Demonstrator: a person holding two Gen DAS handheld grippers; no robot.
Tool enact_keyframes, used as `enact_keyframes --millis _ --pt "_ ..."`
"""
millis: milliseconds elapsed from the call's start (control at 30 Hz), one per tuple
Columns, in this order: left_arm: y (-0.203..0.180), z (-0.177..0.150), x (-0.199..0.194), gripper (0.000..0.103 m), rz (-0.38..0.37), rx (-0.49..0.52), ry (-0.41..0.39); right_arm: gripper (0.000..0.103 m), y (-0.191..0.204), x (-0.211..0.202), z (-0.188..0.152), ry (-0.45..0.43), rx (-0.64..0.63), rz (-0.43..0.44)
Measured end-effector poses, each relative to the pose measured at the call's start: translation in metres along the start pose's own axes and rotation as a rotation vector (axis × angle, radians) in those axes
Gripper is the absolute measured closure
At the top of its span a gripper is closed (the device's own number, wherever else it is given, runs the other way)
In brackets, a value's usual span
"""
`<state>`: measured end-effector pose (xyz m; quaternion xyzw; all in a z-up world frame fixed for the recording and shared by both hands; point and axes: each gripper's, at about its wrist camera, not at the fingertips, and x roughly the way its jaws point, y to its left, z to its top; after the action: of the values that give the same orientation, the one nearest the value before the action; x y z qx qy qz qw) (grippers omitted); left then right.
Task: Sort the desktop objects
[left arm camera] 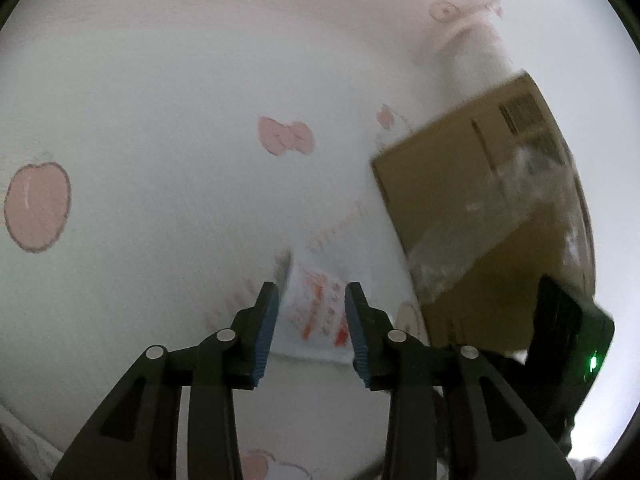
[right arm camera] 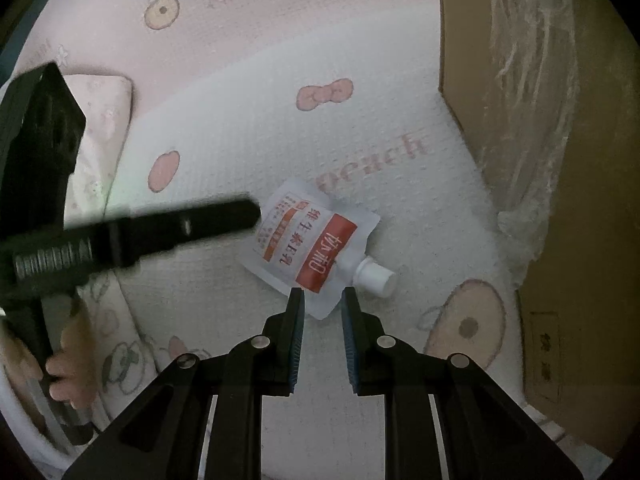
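Note:
A white spout pouch (right arm camera: 308,240) with red and orange print and a white cap lies flat on the white and pink patterned cloth (right arm camera: 224,152). My right gripper (right arm camera: 323,294) is open and empty, its tips just above the pouch's near corner. My left gripper (left arm camera: 312,292) is open, with the blurred pouch (left arm camera: 316,312) lying between and below its fingers. In the right wrist view the left gripper (right arm camera: 252,214) reaches in from the left, its tip at the pouch's far edge.
A brown cardboard box (right arm camera: 560,160) with crumpled clear plastic film on it stands at the right, also in the left wrist view (left arm camera: 480,208). A pink folded cloth (right arm camera: 104,120) lies at the left. A hand (right arm camera: 68,380) holds the left gripper's handle.

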<state>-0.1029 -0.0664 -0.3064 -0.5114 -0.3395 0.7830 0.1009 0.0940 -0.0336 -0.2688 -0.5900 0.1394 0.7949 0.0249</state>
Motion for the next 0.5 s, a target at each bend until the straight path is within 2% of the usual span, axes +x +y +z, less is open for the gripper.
enact_keyframes --millis 33,100,167,233,300,500 --pt "0.003 0.003 0.003 0.064 0.001 -0.016 0.003 0.082 -0.001 -0.001 0.001 0.001 0.002 0.000" --pt "0.009 0.010 0.011 0.064 -0.007 -0.042 0.012 0.064 0.009 0.011 0.012 -0.008 0.011 0.009" --pt "0.011 0.012 0.016 0.064 -0.028 -0.055 0.028 0.055 0.006 0.011 0.014 -0.021 0.030 0.022" --pt "0.011 0.013 0.022 0.065 -0.052 -0.066 0.058 0.055 0.003 0.012 0.017 -0.024 0.039 0.035" --pt "0.011 0.009 0.023 0.065 -0.040 -0.061 0.081 0.055 0.003 0.017 0.021 -0.019 0.042 0.042" --pt "0.015 -0.004 0.013 0.065 -0.030 -0.079 0.089 0.055 -0.002 0.020 0.031 -0.033 0.040 0.061"
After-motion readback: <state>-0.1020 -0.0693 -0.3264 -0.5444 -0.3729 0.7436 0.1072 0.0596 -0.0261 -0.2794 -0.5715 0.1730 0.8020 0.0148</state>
